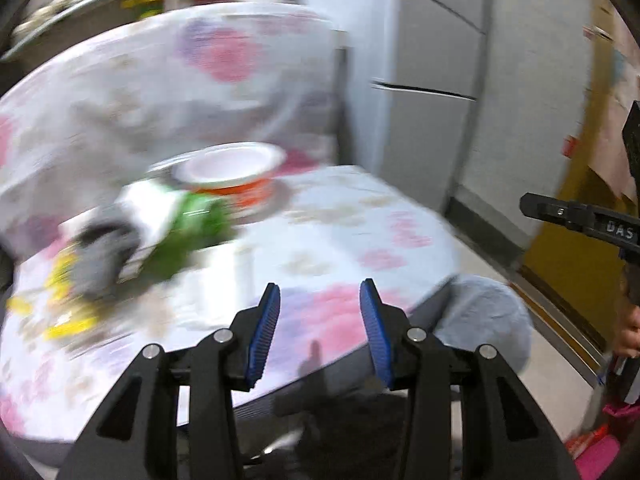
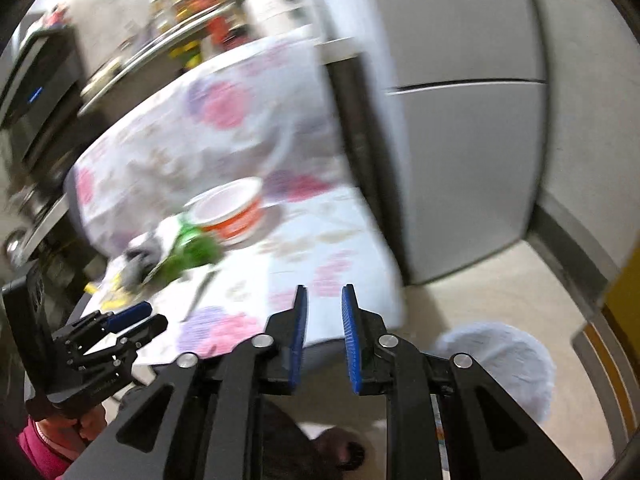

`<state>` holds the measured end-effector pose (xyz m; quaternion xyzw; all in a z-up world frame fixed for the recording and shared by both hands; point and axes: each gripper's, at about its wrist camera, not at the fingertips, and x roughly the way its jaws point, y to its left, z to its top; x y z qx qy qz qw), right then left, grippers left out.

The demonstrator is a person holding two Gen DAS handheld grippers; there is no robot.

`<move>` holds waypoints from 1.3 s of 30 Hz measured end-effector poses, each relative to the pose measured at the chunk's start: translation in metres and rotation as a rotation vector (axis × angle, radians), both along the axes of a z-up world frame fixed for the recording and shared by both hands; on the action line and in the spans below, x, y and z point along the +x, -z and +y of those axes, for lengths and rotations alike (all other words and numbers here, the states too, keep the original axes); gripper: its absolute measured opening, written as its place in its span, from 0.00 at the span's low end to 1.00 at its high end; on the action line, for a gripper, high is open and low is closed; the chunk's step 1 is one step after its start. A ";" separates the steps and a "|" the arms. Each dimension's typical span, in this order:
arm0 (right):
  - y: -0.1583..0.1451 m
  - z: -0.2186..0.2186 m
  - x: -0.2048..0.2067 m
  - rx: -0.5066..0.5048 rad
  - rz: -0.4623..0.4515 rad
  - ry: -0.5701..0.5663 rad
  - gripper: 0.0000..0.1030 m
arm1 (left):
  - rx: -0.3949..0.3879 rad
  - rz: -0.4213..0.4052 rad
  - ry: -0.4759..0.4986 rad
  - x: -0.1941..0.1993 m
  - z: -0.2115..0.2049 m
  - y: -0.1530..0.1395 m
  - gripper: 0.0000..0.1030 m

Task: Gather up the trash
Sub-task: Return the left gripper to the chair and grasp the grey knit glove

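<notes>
Left gripper (image 1: 319,294): mine, bottom centre of the left wrist view; blue pads parted, nothing between them, floral cloth showing through the gap
Right gripper (image 2: 324,296): bottom centre of its own view; pads apart by a narrower gap and empty; in the left wrist view only a black piece of it juts in at the right edge, jaws cut off
Tabletop (image 1: 360,216): covered in a white cloth with pink and purple flowers; heavily smeared, pattern edges hard to read
Trash: a green wrapper (image 1: 192,232) lies left of centre, well apart from both grippers; beside it, lower left, a grey lump (image 1: 102,256) and yellow scraps (image 1: 64,300), too blurred to identify
Bowl (image 1: 232,172): white inside, orange-red band outside, upright just behind the green wrapper; whether they touch I cannot tell
Hand (image 2: 86,426): my left one, with a pink sleeve, lower left of the right wrist view, mostly hidden behind the black handle
Grey-blue round cushion (image 2: 504,360): lower right, below the tabletop edge, partly covered by my gripper
Background: shelf clutter along the top, unreadable; grey cabinet panels (image 2: 460,120) at right
</notes>
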<state>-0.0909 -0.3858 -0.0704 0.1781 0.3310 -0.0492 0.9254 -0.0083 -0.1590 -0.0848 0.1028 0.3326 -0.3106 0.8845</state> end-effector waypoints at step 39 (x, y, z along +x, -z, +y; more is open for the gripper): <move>0.015 0.081 0.144 -0.112 0.029 -0.240 0.62 | 0.021 0.120 -0.477 0.199 0.079 0.022 0.18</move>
